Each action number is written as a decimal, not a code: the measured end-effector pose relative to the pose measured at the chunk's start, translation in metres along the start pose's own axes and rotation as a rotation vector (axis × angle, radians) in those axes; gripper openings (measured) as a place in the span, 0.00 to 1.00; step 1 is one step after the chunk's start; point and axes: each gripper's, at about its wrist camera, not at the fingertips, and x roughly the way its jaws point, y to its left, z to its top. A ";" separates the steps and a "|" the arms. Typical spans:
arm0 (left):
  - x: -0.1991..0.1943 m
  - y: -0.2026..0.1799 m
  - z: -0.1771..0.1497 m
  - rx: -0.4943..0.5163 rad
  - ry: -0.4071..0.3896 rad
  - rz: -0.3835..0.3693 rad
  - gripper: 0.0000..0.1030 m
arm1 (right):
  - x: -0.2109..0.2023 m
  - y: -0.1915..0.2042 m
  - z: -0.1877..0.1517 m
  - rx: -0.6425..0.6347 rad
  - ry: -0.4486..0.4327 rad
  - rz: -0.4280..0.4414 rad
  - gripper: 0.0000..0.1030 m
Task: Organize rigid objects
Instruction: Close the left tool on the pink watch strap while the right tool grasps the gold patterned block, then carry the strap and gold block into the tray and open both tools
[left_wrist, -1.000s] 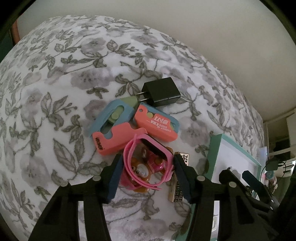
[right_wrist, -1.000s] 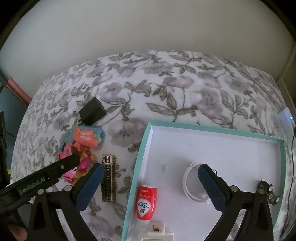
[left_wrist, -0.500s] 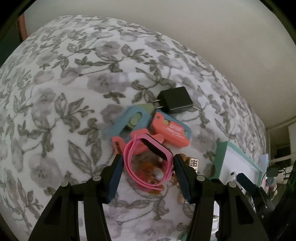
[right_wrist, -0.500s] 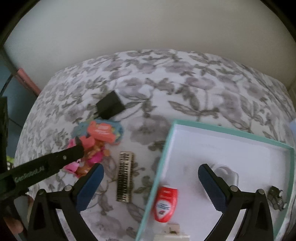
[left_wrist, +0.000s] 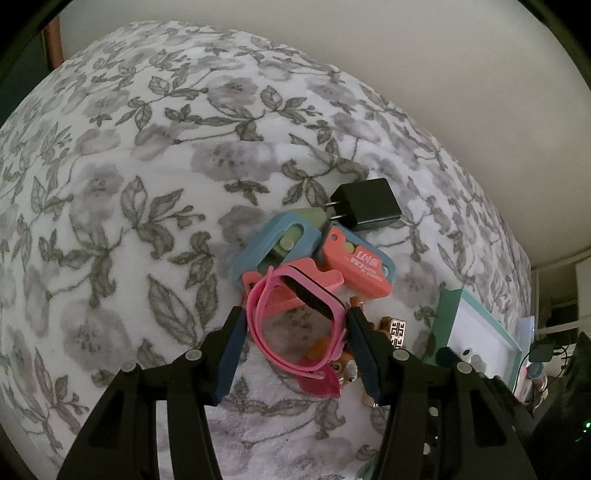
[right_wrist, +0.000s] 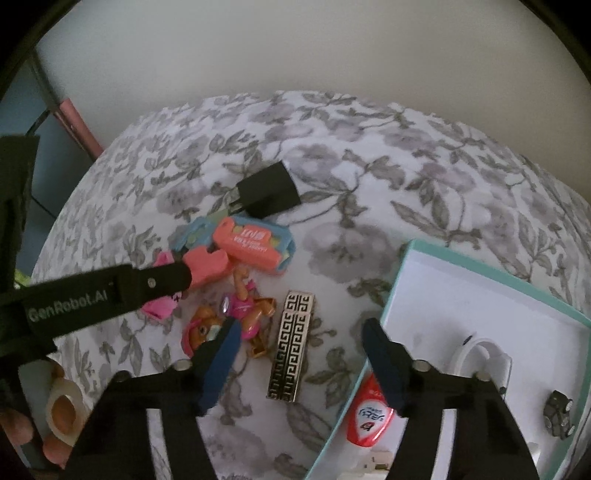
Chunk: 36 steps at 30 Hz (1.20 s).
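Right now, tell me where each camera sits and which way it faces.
Left wrist: on the left gripper, facing steeply down at the bedspread; its fingers flank the pink watch.
Right wrist: on the right gripper, jaws closing, nothing between them; patterned bar below; left gripper shows.
Shared: black charger, teal tray.

Dim, soft light; fisheye-warped edges

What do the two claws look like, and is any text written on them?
Both claws are matte black plastic frames with round silver screws at the joints. Each finger ends in a dark blue ribbed pad. The left claw carries pale "GenRobot.AI" lettering on its side, readable in the right wrist view; the right claw shows no text. No sleeve or cable is visible on them.
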 end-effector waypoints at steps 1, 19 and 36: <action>0.000 0.000 0.000 0.001 0.000 0.000 0.55 | 0.003 0.001 -0.001 -0.003 0.009 0.000 0.57; 0.006 0.000 -0.002 0.000 0.010 0.008 0.55 | 0.034 0.013 -0.016 -0.055 0.071 -0.059 0.26; -0.012 -0.003 0.003 0.009 -0.040 -0.003 0.55 | 0.023 0.009 -0.011 -0.015 0.040 -0.063 0.21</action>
